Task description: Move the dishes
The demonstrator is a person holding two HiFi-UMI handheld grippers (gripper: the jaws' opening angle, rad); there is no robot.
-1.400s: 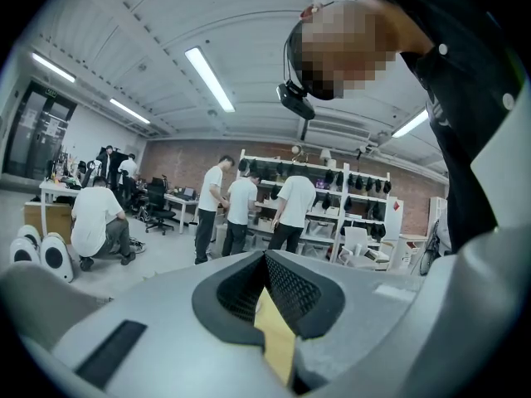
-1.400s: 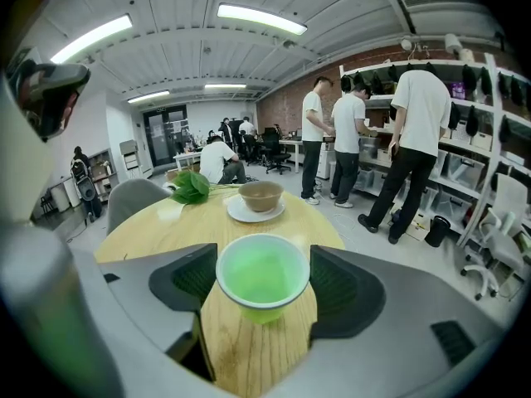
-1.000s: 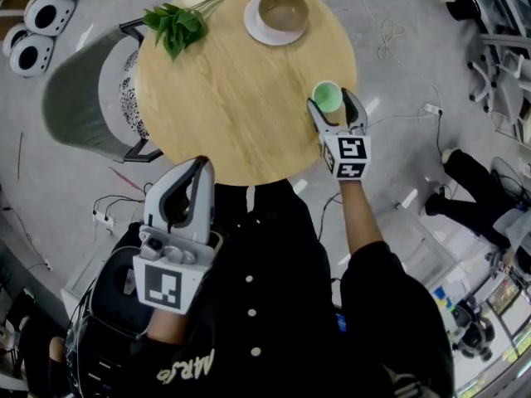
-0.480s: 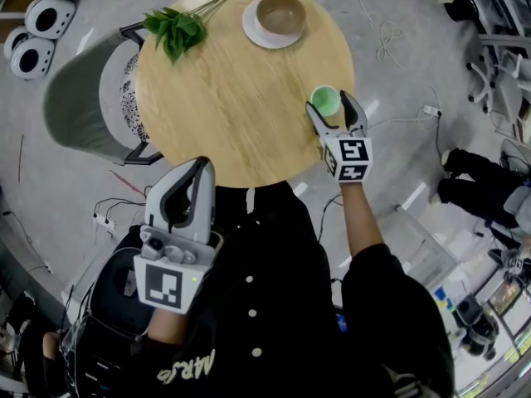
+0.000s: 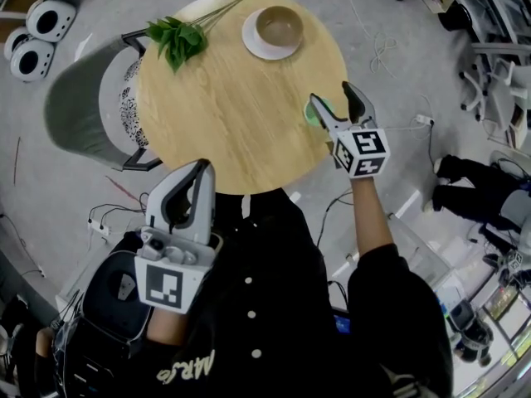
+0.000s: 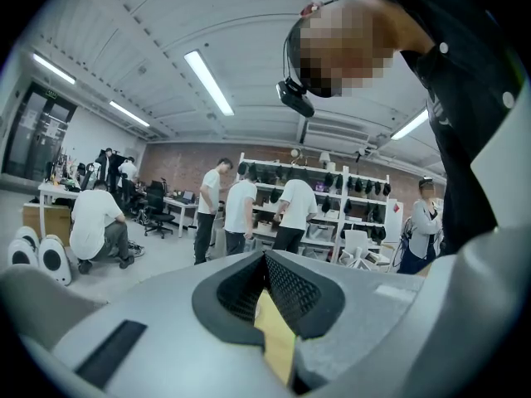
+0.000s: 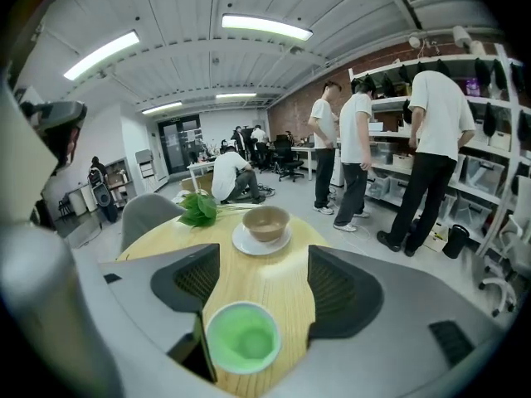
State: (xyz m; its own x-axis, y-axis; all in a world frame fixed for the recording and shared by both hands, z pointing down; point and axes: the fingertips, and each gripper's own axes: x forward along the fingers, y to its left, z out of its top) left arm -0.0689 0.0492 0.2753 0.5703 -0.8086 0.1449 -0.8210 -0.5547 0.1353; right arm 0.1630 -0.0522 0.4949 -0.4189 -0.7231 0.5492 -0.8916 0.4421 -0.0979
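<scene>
A round wooden table (image 5: pixel 232 106) fills the upper middle of the head view; a tan bowl (image 5: pixel 279 25) sits on a white saucer (image 5: pixel 251 43) near its top edge, and a leafy green sprig (image 5: pixel 178 38) lies at its upper left, stems pointing towards the saucer; a grey chair (image 5: pixel 79 106) stands against the table's left side.

The green cup (image 7: pixel 241 338) stands upright on the table close to its right-hand rim, well apart from the bowl and saucer; in the head view only a sliver of the cup (image 5: pixel 312 112) shows beside the gripper.

The right gripper (image 5: pixel 331 95) hangs over that rim at the right of the frame, tilted downward; its jaws stand wide and have just been closing slightly; in the right gripper view the cup shows low in the gap of the right gripper (image 7: pixel 262 272), nearer the left-hand jaw, with neither pad pressing on it.

The left gripper (image 5: pixel 197 166) is held at the lower left of the head view, off the table; in the left gripper view the jaws of the left gripper (image 6: pixel 265 259) are closed together, with nothing held; beyond them people in white shirts (image 6: pixel 294 210) stand at shelving.
</scene>
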